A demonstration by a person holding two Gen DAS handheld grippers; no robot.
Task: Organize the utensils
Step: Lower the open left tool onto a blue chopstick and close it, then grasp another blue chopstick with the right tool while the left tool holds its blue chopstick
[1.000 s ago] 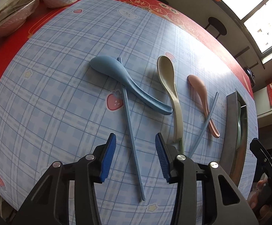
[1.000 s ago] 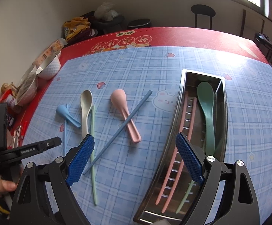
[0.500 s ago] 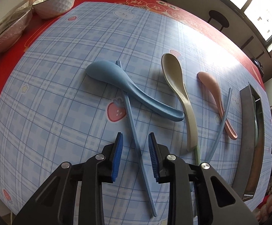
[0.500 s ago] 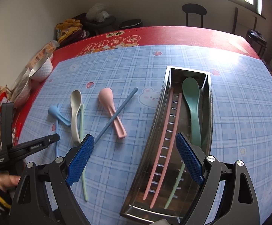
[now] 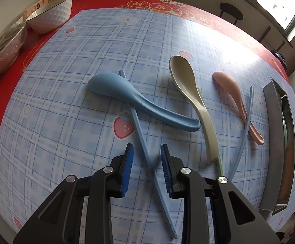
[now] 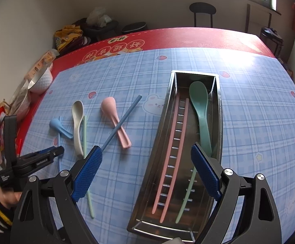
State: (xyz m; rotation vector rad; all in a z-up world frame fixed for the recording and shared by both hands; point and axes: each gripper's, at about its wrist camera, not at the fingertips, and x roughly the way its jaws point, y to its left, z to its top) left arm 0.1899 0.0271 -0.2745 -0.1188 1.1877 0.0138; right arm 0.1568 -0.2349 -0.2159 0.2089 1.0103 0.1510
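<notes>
Loose utensils [image 5: 192, 93] (tray [image 6: 218, 109] part-filled)

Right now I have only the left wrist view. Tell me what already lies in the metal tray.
Observer: The tray holds two pink chopsticks, a green spoon and one pale green chopstick.
Operator: Report the right tool.
Observer: The right tool is open, with nothing between its pads.
Operator: I see only a green tip under the cream spoon. Describe it.
Observer: It is a second pale green chopstick, lying on the mat alongside the cream spoon and reaching nearer to the camera than the spoon's handle.
</notes>
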